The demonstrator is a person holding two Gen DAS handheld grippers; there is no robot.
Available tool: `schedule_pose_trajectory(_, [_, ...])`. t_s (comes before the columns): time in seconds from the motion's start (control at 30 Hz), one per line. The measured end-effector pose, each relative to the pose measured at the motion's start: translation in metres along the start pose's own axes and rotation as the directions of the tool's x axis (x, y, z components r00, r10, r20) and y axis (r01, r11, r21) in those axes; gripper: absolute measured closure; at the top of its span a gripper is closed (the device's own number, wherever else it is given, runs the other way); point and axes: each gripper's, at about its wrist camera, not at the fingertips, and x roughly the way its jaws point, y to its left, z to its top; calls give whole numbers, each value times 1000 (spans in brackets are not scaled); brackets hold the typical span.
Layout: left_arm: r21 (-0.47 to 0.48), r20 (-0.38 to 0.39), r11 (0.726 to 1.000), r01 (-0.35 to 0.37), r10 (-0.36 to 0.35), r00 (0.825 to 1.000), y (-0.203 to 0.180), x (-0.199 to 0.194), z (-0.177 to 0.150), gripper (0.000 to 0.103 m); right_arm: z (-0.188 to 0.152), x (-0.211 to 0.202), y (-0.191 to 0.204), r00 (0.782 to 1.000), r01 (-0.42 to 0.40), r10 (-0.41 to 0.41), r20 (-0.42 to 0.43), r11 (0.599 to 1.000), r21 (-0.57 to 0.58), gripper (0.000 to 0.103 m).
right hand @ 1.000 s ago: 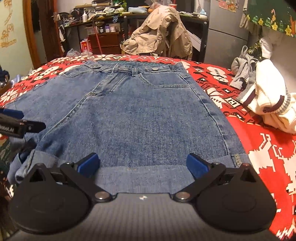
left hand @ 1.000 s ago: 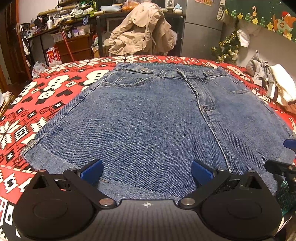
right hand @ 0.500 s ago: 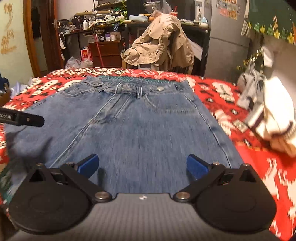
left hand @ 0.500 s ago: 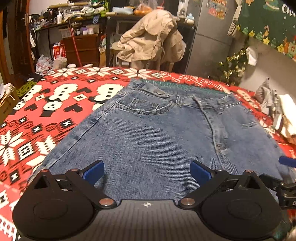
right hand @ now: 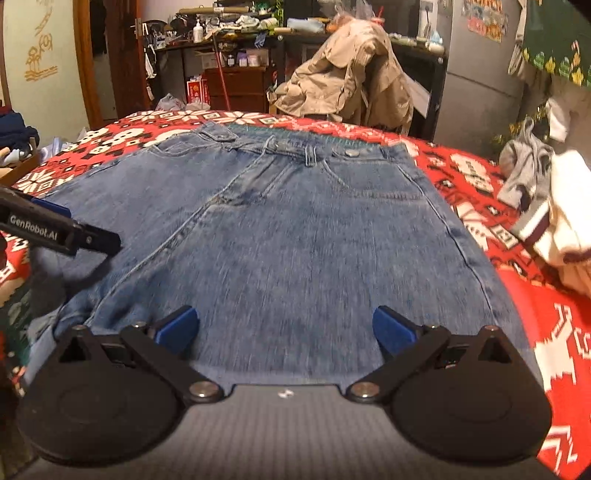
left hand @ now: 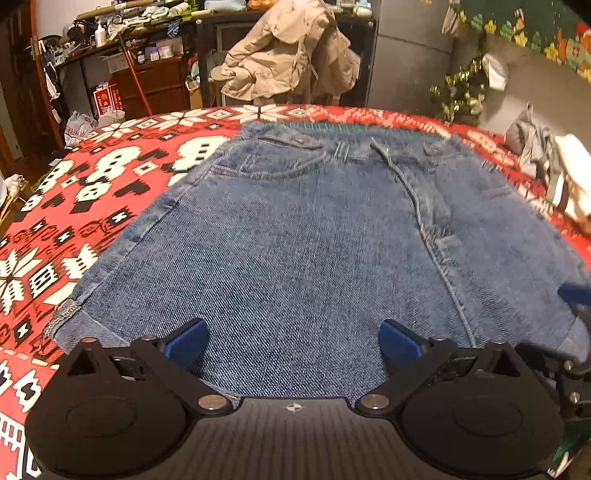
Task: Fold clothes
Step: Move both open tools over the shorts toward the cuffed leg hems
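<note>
Left gripper (left hand: pixel 291 341) over near hem of denim shorts (left hand: pixel 314 240), jaws wide, closing, pads clear of cloth. Right gripper (right hand: pixel 282 332) spread wide over shorts' right half, gripping nothing. Shorts flat on red patterned blanket (left hand: pixel 74 206), waistband far. White garment (right hand: pixel 561 221) right.

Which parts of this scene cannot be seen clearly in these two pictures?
- Near hem of the denim shorts: both views, hidden behind each hand-held gripper's body.
- Clothes pile: cut by the right edge, blurred.
- Shelf items: too small.
- Left hand-held gripper: jaws closing, pads not yet pressing the denim.
</note>
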Motion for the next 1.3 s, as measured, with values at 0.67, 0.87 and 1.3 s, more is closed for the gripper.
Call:
schedule_pose_trajectory(0.67, [129,41,991,32,-38,998,-1,73,79,32,63,68,-53,998,60,-60,2,996,66,1])
schedule_pose_trajectory(0.87, [97,34,995,31,-35,999,9,68,62,8,50,60,-48,997,72,-74,25,995,67,1])
schedule_pose_trajectory(1.3, [115,-16,993,36,-35,999,30,25,17,0,12,12,-47,999,38,-37,-17,998,54,1])
